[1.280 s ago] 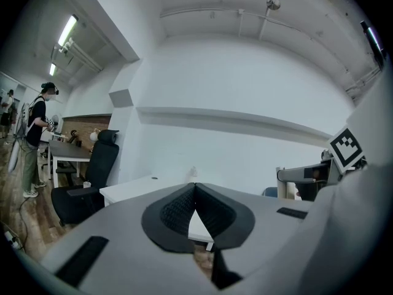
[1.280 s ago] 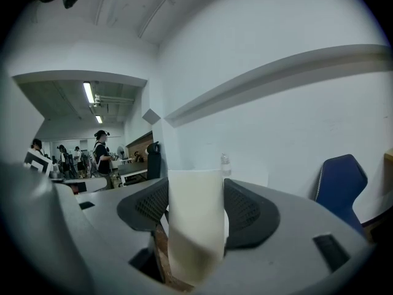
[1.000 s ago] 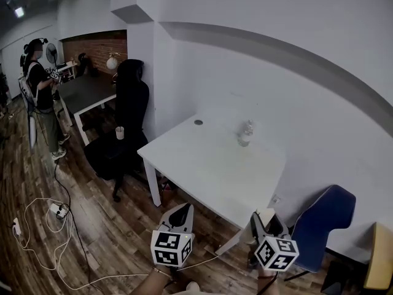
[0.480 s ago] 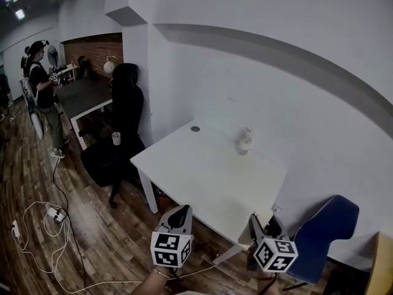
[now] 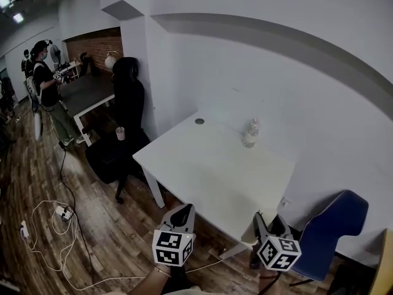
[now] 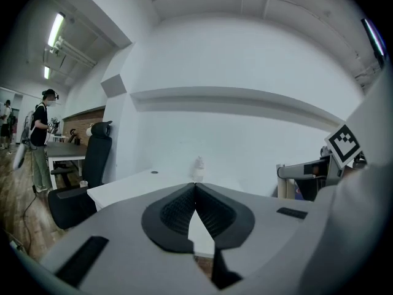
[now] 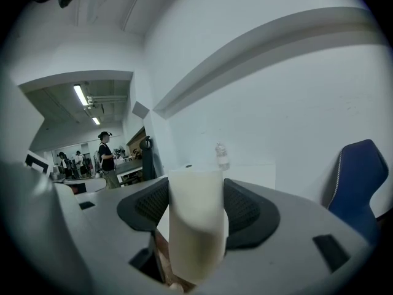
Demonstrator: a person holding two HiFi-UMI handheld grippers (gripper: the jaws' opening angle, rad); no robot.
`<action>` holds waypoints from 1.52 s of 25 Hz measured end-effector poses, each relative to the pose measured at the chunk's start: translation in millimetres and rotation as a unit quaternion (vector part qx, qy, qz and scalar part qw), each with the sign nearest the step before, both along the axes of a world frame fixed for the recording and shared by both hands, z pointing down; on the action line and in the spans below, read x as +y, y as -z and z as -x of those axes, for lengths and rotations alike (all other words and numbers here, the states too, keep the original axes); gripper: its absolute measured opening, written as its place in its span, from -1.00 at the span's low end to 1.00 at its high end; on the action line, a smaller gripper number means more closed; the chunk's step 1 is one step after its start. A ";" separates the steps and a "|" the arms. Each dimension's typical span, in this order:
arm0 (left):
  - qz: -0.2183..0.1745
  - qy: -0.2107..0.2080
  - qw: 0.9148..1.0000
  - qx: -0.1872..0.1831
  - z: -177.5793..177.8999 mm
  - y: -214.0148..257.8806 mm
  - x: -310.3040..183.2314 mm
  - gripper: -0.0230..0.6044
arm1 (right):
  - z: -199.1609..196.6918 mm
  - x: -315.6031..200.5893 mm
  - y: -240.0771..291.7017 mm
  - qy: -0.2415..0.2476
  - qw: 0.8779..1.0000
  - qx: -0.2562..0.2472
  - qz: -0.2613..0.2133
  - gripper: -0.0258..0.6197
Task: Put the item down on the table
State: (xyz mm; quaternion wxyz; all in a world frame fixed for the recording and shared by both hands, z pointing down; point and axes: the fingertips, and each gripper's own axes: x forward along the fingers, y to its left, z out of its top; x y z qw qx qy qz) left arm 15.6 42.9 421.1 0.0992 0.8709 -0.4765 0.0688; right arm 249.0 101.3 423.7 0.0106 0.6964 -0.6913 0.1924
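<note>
My right gripper [image 7: 195, 192] is shut on a pale cream cylinder [image 7: 195, 226] that stands upright between its jaws. In the head view that gripper [image 5: 265, 221] hangs just short of the near corner of the white table [image 5: 209, 171], with the cream cylinder [image 5: 249, 231] showing at its left side. My left gripper [image 5: 182, 212] is shut with nothing in it, over the wooden floor in front of the table; its tips [image 6: 195, 186] meet. A small clear bottle [image 5: 249, 133] stands at the table's far side by the wall.
A blue chair [image 5: 331, 226] sits right of the table, a black office chair [image 5: 123, 121] with a small cup [image 5: 120, 133] left of it. A person [image 5: 49, 91] stands far left by a dark table. Cables [image 5: 55, 214] lie on the floor.
The head view has shifted a little, so the table sits slightly further right. Both grippers stay low before its near edge, the right one still holding the cylinder.
</note>
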 end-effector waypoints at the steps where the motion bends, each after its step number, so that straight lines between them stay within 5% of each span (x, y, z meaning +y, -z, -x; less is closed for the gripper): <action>1: 0.001 -0.004 1.000 -0.001 -1.8 -1.8 -2.7 -0.87 | -1.3 -1.1 -1.9 -0.003 1.000 -0.001 0.001 0.00; 38: -0.018 -0.092 0.995 0.025 8.0 9.8 -271.5 -0.87 | 22.6 -204.4 16.5 -0.110 0.994 0.024 -0.015 0.00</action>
